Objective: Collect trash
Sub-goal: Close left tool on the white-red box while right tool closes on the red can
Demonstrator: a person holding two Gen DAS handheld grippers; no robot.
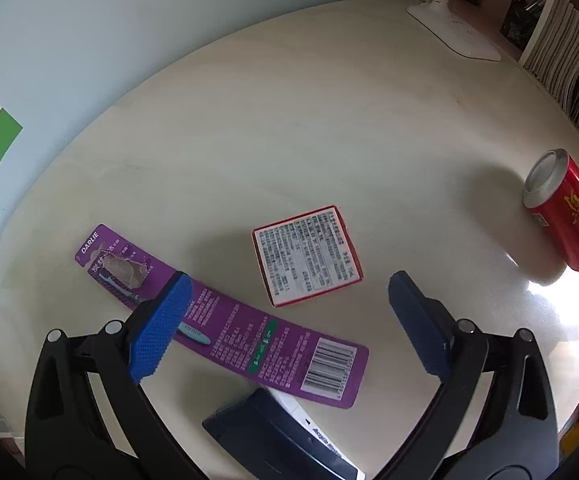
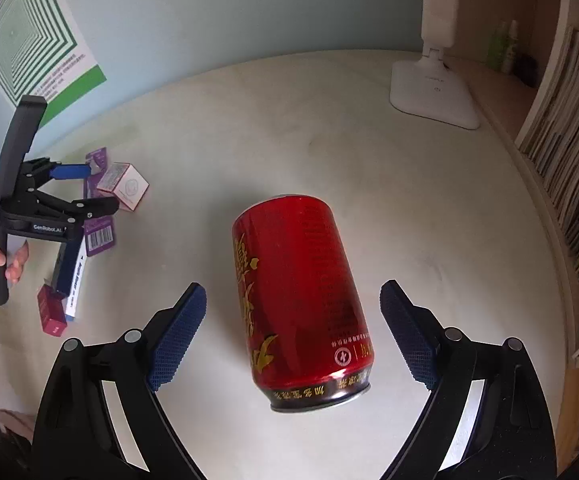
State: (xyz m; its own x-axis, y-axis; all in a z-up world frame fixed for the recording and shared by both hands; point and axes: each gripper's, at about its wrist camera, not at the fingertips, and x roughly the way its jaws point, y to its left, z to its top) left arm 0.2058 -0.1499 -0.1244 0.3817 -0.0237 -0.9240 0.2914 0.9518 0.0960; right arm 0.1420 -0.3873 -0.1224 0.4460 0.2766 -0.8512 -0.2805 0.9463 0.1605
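Both my grippers hang spread over trash on the pale bench (image 1: 289, 128).

The red metal drink can (image 2: 301, 300) lies on its side between the parted pads of my right gripper (image 2: 292, 328), untouched. My left gripper (image 1: 285, 320), also spread, hovers over the purple cardboard toothbrush package (image 1: 249, 328), with the small red-edged white box (image 1: 307, 256) just beyond it.

It looks like a home study or small office corner. A pale tabletop (image 2: 369, 184) sits against a light blue wall, a white desk lamp (image 2: 433, 92) stands at the back, and a shelf (image 2: 569, 168) along the right is packed with upright books and magazines. A green-striped poster (image 2: 29, 36) hangs on the wall.
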